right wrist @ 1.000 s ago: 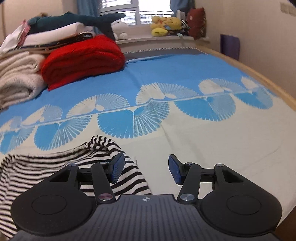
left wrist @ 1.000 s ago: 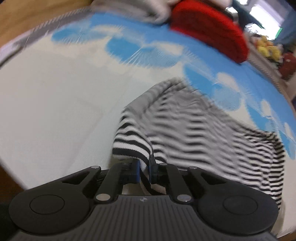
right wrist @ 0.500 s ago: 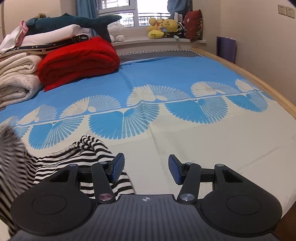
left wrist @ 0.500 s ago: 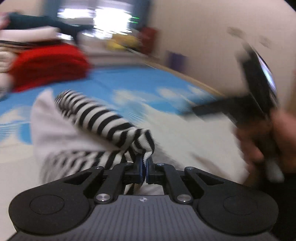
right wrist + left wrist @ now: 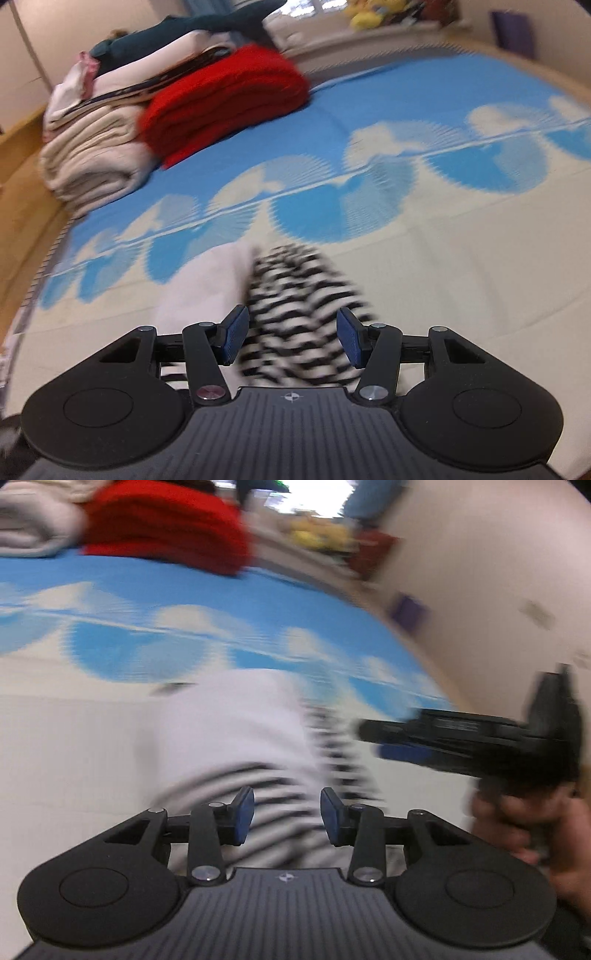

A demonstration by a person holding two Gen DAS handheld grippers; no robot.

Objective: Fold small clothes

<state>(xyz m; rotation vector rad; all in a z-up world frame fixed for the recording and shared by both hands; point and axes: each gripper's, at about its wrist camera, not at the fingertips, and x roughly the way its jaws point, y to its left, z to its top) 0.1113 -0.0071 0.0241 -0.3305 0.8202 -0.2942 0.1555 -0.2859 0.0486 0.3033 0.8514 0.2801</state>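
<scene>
Between the parted blue pads of the left gripper (image 5: 286,816) lies the black-and-white striped knit garment (image 5: 280,812), half doubled on the blue-and-cream fan-patterned bedspread (image 5: 74,746). Just ahead of the right gripper (image 5: 291,339), equally open and empty, the same cloth bunches, so I judge the next pinch should catch one outer edge only, then drag it flat toward the far red folded blanket (image 5: 225,107).

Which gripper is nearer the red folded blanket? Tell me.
Neither clearly: the left gripper and right gripper both hover open over the striped garment, with the red blanket far ahead of both.
</scene>
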